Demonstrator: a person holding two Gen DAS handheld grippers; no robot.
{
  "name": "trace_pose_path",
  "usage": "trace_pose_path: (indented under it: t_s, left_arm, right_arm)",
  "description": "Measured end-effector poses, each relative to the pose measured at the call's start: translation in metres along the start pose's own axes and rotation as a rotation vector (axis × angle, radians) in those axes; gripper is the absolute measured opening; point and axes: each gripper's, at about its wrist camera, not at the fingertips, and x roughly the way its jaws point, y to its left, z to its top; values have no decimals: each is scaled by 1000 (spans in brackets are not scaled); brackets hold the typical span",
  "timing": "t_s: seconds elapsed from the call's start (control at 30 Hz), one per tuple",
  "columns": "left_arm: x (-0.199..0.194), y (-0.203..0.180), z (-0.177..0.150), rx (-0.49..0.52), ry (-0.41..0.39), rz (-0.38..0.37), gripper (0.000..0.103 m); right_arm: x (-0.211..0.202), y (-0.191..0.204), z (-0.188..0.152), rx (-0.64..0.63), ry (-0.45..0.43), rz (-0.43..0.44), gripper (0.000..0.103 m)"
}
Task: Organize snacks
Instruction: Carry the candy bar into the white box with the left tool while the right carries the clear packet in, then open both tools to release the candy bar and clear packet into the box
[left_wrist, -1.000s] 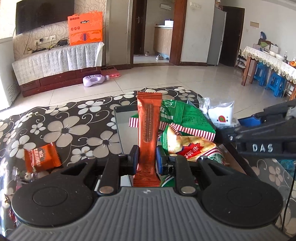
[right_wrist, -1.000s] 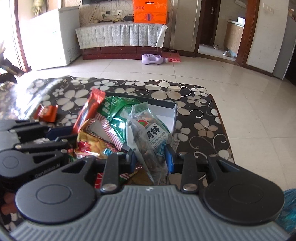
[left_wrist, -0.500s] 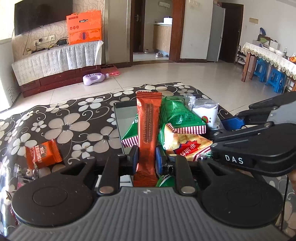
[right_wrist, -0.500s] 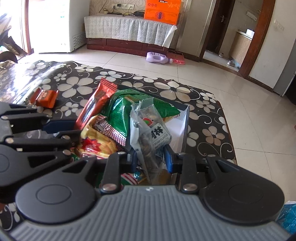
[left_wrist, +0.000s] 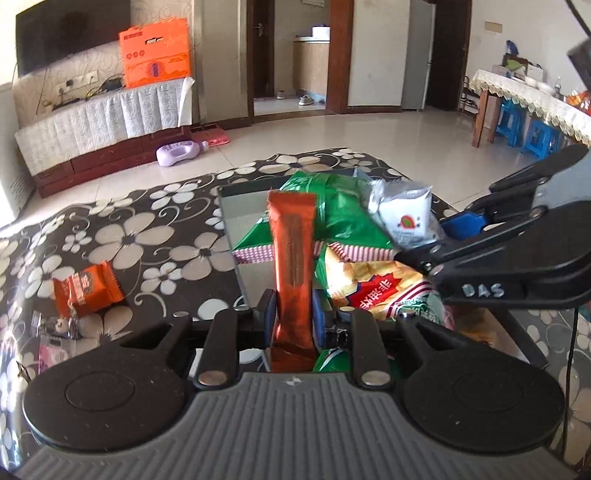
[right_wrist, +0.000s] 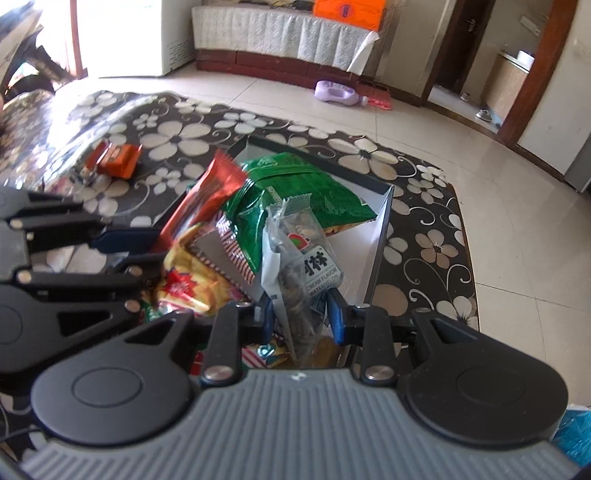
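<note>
Left gripper (left_wrist: 293, 319) pinches the orange bar (left_wrist: 293, 266) upright, right gripper (right_wrist: 300, 315) pinches the seed packet (right_wrist: 303, 266), both over the already heaped box (right_wrist: 382, 218), so either could slide off the pile onto the table (left_wrist: 147, 236) on release.

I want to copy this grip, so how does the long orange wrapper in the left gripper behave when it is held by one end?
The long orange wrapper stands upright above the left gripper without drooping, so it is probably fairly stiff. It looks slim and light. The glossy film may be slippery, so a low pinch could let it pivot.
</note>
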Motion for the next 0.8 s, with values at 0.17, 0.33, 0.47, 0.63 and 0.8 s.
trace_pose_path:
  t_s: [0.17,0.33,0.47,0.63,0.8]
  left_arm:
    - [-1,2,-3,13,-13,-16,30]
    - [0,1,-4,-22,-8,-34,27]
    - [-6,-9,-7,16,-12,-49,16]
    - [-10,-15,-13,38,-2,-57,15]
    - [-11,-6,-16,17,10,-40,28]
  right_arm:
    - [-7,-6,0,39,-45,12,36]
    - [0,-3,-5,0,-16,-5,36]
    - [-2,-4,-6,-3,-8,15,37]
    - [-5,-3,-7,-15,10,22,38]
    - [-7,-3,-9,17,-16,8,36]
